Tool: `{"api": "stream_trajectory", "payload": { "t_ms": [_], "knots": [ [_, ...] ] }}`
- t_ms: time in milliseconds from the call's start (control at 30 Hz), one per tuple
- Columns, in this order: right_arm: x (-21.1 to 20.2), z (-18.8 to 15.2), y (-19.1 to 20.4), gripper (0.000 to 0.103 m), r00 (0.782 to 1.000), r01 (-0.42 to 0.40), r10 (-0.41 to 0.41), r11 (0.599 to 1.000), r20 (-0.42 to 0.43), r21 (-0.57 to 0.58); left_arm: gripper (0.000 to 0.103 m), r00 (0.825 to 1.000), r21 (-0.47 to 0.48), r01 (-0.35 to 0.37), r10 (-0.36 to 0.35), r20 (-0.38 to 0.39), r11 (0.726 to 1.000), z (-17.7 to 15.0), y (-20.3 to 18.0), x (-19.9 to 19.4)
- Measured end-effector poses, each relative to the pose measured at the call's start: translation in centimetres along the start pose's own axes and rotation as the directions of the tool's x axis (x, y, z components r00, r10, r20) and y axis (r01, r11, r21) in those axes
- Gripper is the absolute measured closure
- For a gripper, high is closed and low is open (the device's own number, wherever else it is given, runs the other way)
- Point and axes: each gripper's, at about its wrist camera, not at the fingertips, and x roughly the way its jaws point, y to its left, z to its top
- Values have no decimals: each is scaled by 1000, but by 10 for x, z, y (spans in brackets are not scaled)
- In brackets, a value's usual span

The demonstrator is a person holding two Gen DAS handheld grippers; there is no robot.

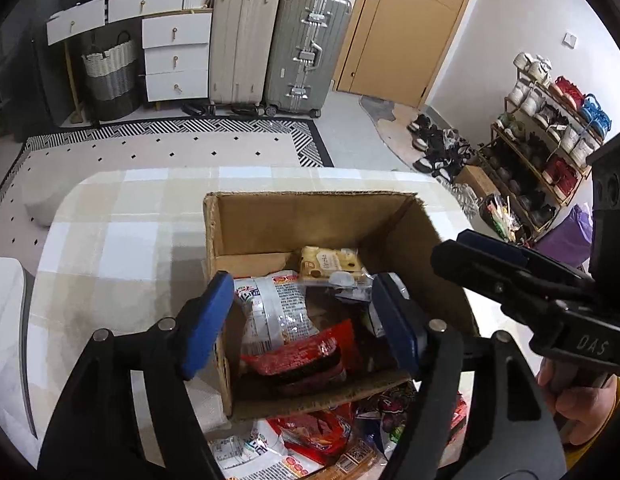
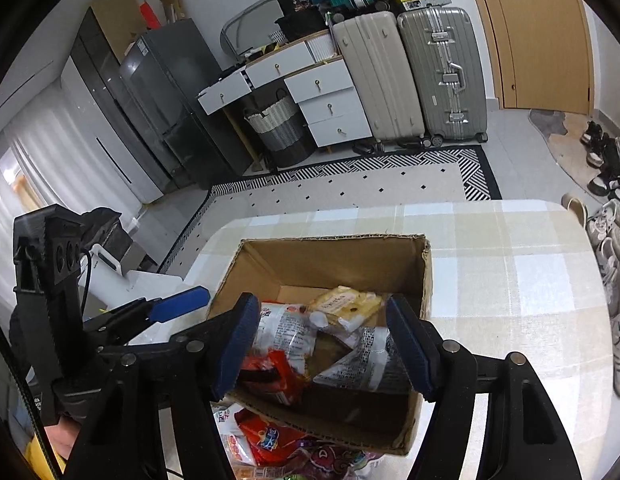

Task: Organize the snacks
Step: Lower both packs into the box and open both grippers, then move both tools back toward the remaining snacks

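Note:
An open cardboard box (image 1: 310, 216) (image 2: 338, 256) stands on the checked table. It holds several snack packs: a white and grey bag (image 1: 273, 308) (image 2: 285, 332), a red pack (image 1: 305, 352) (image 2: 273, 376), a yellow pack (image 1: 330, 264) (image 2: 346, 304) and a grey pack (image 2: 366, 360). My left gripper (image 1: 305, 316) is open and empty above the box's near edge. My right gripper (image 2: 322, 344) is open and empty above the box; it also shows in the left wrist view (image 1: 490, 256). More snack packs (image 1: 310, 440) (image 2: 277, 444) lie in front of the box.
The checked tablecloth (image 1: 121, 248) (image 2: 510, 276) has bare room left, right and behind the box. Beyond the table are a patterned rug (image 1: 169, 148), suitcases (image 1: 277, 44), white drawers (image 1: 177, 56), a shoe rack (image 1: 550, 140) and a dark fridge (image 2: 157, 100).

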Motion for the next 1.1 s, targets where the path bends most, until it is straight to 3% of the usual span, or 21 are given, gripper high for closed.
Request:
{"api": "stream_trajectory", "payload": {
  "t_ms": [67,267,467,600,767,900,1100],
  "knots": [
    [-7,-1,1,34,1000,-3,3,1000,9,6,25,1000,-6,-24,24,9,1000,-3,-1,-11],
    [-49,-13,16,34,998,-9,10,1000,66,-9,22,994,-17,-67,68,89,998,-17,-5,-59],
    [-104,-32,43,34,988,-4,15,997,154,-76,20,973,-3,-141,140,181,990,-49,-12,-118],
    [-141,-50,66,24,977,-8,31,994,212,-111,18,959,-4,-164,160,235,986,-75,-20,-160],
    [-186,-77,102,22,951,29,28,984,308,-178,10,933,-4,-196,187,308,981,-106,-27,-206],
    [-222,-106,129,9,921,63,43,964,388,-257,1,906,5,-238,221,360,971,-133,-33,-240],
    [-258,-149,154,1,882,93,69,944,466,-316,1,895,1,-234,215,391,972,-164,-33,-284]
  ]
}}
